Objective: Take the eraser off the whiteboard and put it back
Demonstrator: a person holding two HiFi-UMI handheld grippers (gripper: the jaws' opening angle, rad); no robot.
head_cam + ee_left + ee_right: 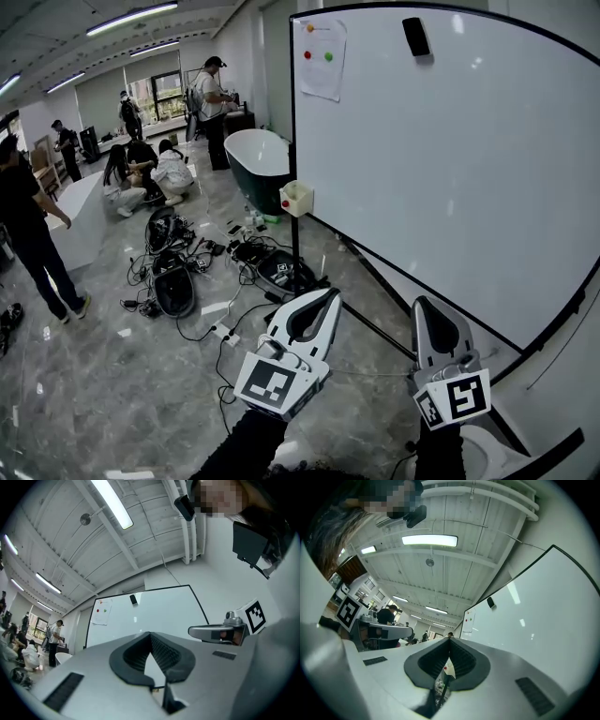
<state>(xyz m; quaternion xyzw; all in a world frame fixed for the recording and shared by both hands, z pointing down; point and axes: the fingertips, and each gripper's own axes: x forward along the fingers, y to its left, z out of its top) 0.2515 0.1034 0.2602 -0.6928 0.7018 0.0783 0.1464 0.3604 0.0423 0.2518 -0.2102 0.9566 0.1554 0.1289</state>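
A black eraser (pixel 415 36) sticks near the top of the tall whiteboard (pixel 450 159), far above and beyond both grippers. The left gripper view shows the eraser (pixel 133 599) small on the whiteboard (pixel 164 613); the right gripper view shows the eraser (pixel 490 602) high on the whiteboard (pixel 534 616). My left gripper (pixel 330 296) is held low in front of the board's lower left part, jaws shut and empty (pixel 150 633). My right gripper (pixel 420 306) is beside it, nearer the board's lower edge, also shut with nothing in it (pixel 450 639).
A paper sheet (pixel 321 56) with red and green dots hangs at the board's top left. A small cream box (pixel 296 198) sits on the board's left post. A dark tub (pixel 258 164), bags and cables (pixel 178 277) lie on the floor; several people stand or crouch at the left.
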